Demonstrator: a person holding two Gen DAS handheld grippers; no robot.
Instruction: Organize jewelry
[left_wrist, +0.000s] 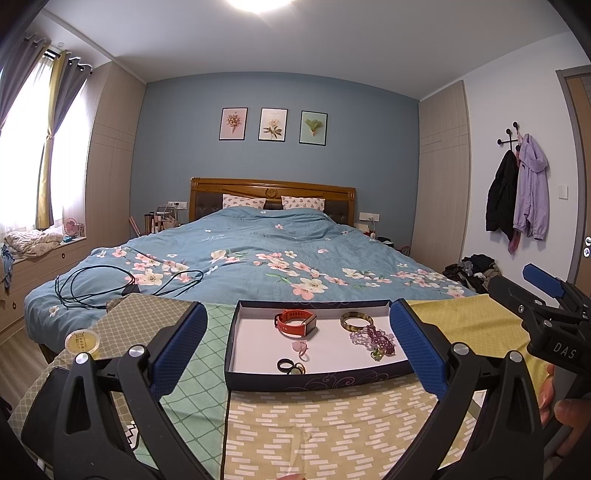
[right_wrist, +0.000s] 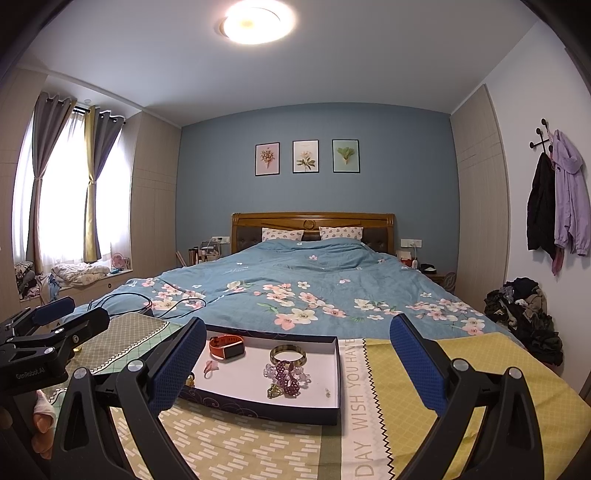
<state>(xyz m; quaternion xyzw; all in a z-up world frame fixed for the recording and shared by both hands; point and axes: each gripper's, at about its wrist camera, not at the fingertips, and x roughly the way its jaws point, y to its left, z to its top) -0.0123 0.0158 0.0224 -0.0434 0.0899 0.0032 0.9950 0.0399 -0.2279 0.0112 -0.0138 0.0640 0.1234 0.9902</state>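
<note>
Orange smartwatch (left_wrist: 295, 322), bangle (left_wrist: 355, 320) and purple bead bracelets (left_wrist: 373, 338) lie loose in the shallow box (left_wrist: 317, 378) at frame centre, gathered for sorting; left gripper (left_wrist: 297, 347) and right gripper (right_wrist: 297, 363) hover spread wide, holding nothing.

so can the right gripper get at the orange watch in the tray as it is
Probably yes. The right gripper is open and empty, the orange watch lies alone in the tray's far left corner, nothing covers it, and the walls are low.
</note>
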